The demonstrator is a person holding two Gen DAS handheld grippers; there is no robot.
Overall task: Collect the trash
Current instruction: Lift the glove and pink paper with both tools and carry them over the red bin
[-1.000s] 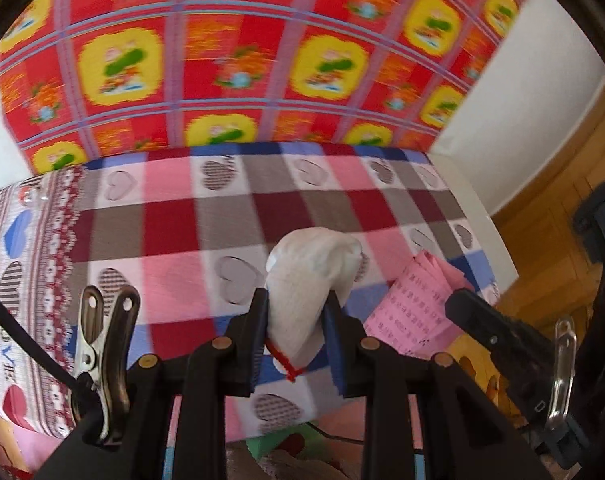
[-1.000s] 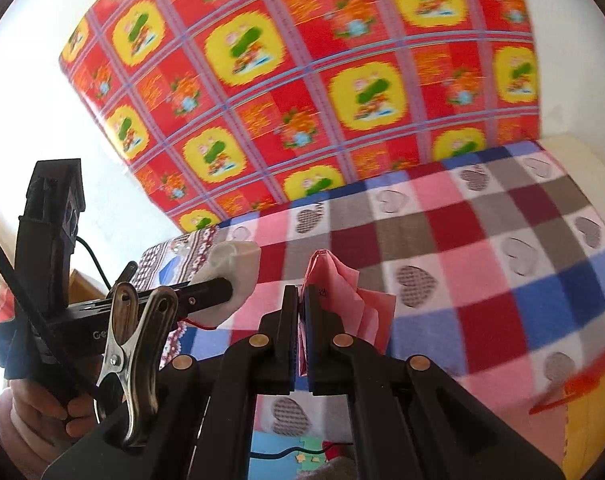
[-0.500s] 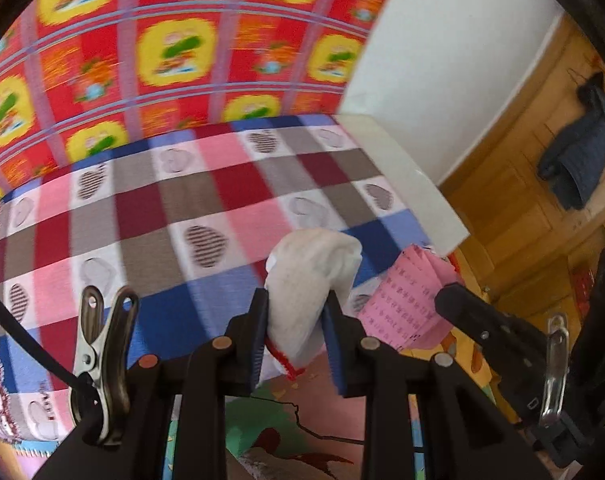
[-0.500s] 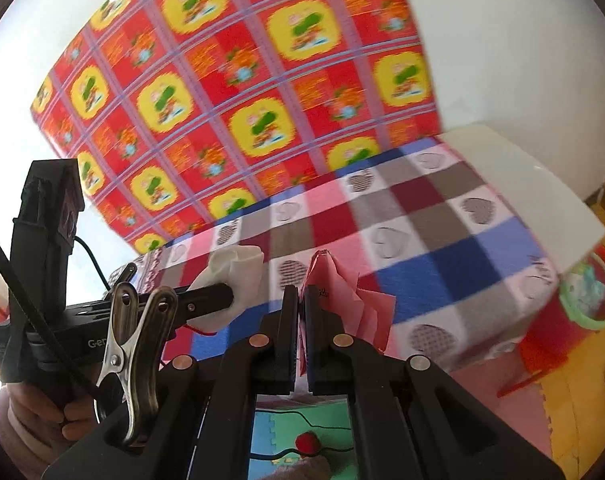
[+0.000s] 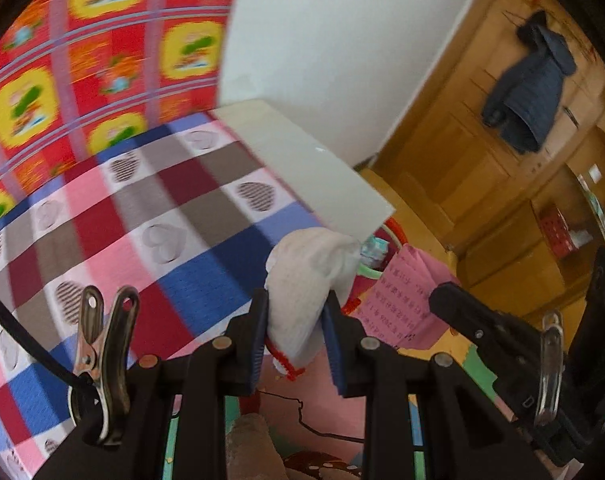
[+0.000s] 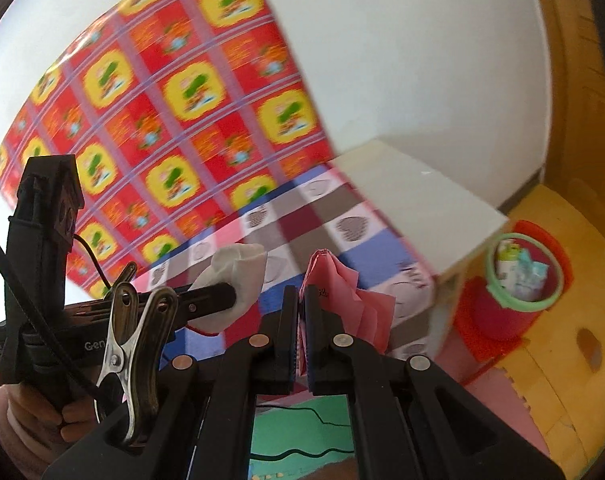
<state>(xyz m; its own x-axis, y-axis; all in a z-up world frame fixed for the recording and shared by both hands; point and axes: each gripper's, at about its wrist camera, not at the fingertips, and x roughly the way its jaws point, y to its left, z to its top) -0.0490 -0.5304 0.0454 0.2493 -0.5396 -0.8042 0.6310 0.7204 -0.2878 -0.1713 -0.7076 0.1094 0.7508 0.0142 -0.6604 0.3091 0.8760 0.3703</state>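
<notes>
Here, "Gen…" shows on the left tool point(image 6: 238, 300) clenching white tissue point(image 5: 306, 280); right tool point(image 6: 300, 320) clenches pink printed paper point(image 6: 342, 292).

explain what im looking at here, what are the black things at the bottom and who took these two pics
There is no robot here. A person holds a pair of hand-held black tongs in each hand, and a wide-angle camera sits on each, looking forward along its two fingers. That is why the black fingers fill the bottom of both pictures.

One picture is from the left tongs, which are closed on a crumpled white tissue. The other is from the right tongs, shut on a folded pink paper. Each view also catches the other tool off to the side.

Behind them is a surface under a checked cloth with hearts, with a red and yellow patterned sheet on the wall. On the floor beside it stands a red bin with a green rim that already holds some trash.
</notes>
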